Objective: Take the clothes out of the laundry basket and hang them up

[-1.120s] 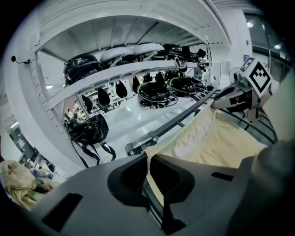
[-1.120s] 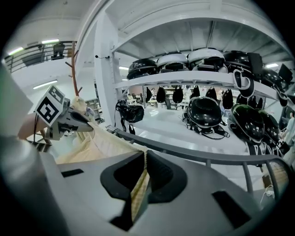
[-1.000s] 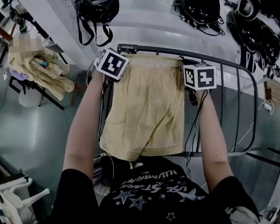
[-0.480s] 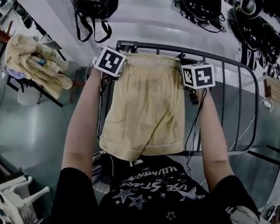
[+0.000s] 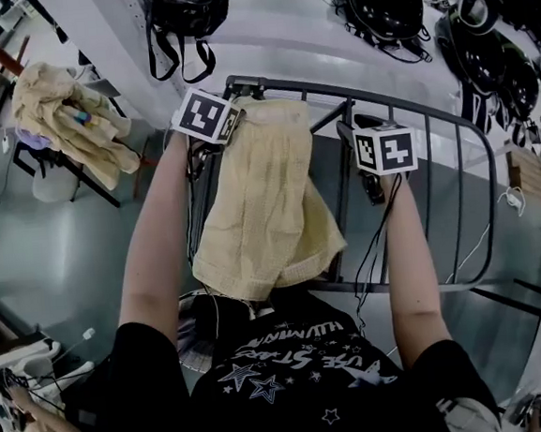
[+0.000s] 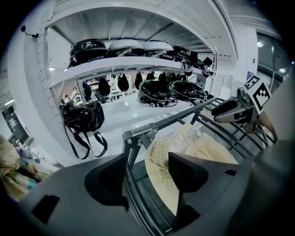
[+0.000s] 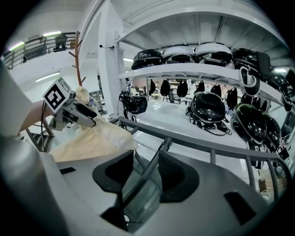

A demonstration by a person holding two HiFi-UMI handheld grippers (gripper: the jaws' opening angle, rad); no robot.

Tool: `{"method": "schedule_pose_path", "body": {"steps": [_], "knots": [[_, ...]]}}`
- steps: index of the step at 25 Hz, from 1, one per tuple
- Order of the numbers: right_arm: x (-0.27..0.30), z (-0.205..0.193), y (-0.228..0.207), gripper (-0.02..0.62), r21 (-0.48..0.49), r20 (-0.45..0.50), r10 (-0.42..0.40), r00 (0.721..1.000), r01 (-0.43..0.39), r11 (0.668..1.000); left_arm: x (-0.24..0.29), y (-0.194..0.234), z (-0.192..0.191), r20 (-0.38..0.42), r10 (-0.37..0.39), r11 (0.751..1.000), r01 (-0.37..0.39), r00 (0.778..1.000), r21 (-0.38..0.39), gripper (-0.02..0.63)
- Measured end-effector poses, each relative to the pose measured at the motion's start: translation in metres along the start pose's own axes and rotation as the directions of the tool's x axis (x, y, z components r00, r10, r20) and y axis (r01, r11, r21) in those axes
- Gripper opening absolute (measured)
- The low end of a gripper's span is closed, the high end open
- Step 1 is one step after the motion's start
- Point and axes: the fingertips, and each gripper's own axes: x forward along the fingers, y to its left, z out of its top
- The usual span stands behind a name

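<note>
The yellow garment (image 5: 265, 211) is hanging over the top bar of the metal rack (image 5: 403, 112), so this piece looks all but hung. Its left end is sitting high on the bar by the corner. Its right side is sagging off the bar and bunching lower down, which will probably need straightening. The laundry basket is not showing clearly in any view, so it cannot be told how many clothes are waiting. A heap of pale clothes (image 5: 68, 110) is lying on a stand well off to the left.

The left gripper (image 5: 232, 121) is pointing down at the rack's corner. Its fingers (image 6: 191, 173) have just been opening and are standing wide apart, with the garment's edge and the corner post (image 6: 131, 147) between them. The cloth is lying just beside one finger, but nothing is pinching it.

The right gripper (image 5: 350, 136) is hovering further along the bar, apart from the cloth. Its fingers (image 7: 177, 177) have also just been opening and are standing moderately apart. They are straddling an upright bar (image 7: 154, 161) of the rack without clamping it, and are holding nothing.
</note>
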Motion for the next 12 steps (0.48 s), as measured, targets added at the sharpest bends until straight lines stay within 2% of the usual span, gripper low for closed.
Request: {"method": "schedule_pose_path", "body": {"steps": [5, 12], "knots": [[-0.019, 0.005, 0.011, 0.178, 0.005, 0.035, -0.006, 0.999, 0.005, 1.0, -0.019, -0.008, -0.008, 0.018, -0.02, 1.0, 0.021, 1.0, -0.013, 0.311], [-0.054, 0.011, 0.033, 0.168, -0.003, 0.103, -0.009, 0.995, 0.01, 1.0, -0.062, -0.018, -0.018, 0.106, -0.006, 0.998, 0.012, 0.994, -0.055, 0.311]]}}
